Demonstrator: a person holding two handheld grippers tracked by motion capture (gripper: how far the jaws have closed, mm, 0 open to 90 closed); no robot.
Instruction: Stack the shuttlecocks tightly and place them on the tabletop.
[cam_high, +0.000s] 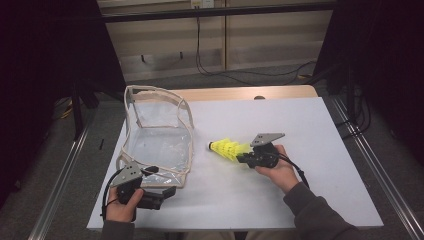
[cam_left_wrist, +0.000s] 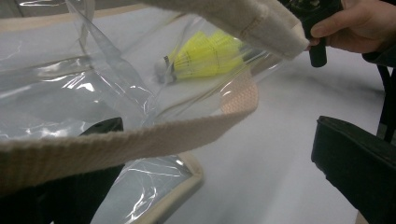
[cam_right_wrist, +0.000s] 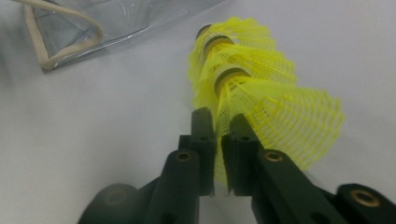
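Note:
A stack of yellow net shuttlecocks (cam_high: 229, 149) (cam_right_wrist: 252, 79) lies level just above the white table sheet, cork ends toward the bag. My right gripper (cam_high: 241, 158) (cam_right_wrist: 219, 119) is shut on the skirt of the rearmost one. A clear plastic bag (cam_high: 157, 135) (cam_left_wrist: 70, 93) with beige trim stands open at the left. My left gripper (cam_high: 167, 192) (cam_left_wrist: 212, 140) is at its near edge with jaws wide apart. One jaw sits behind the plastic under the beige strap (cam_left_wrist: 140, 140), the other outside. Through the bag the left gripper view shows the shuttlecocks (cam_left_wrist: 205, 56) and the right gripper (cam_left_wrist: 313, 18).
The white sheet (cam_high: 300, 200) covers a wooden table; bare wood shows along its far edge (cam_high: 240, 93). Metal rails run along both sides. Cables hang by the back wall. A corner of the bag (cam_right_wrist: 70, 23) lies just left of the shuttlecocks.

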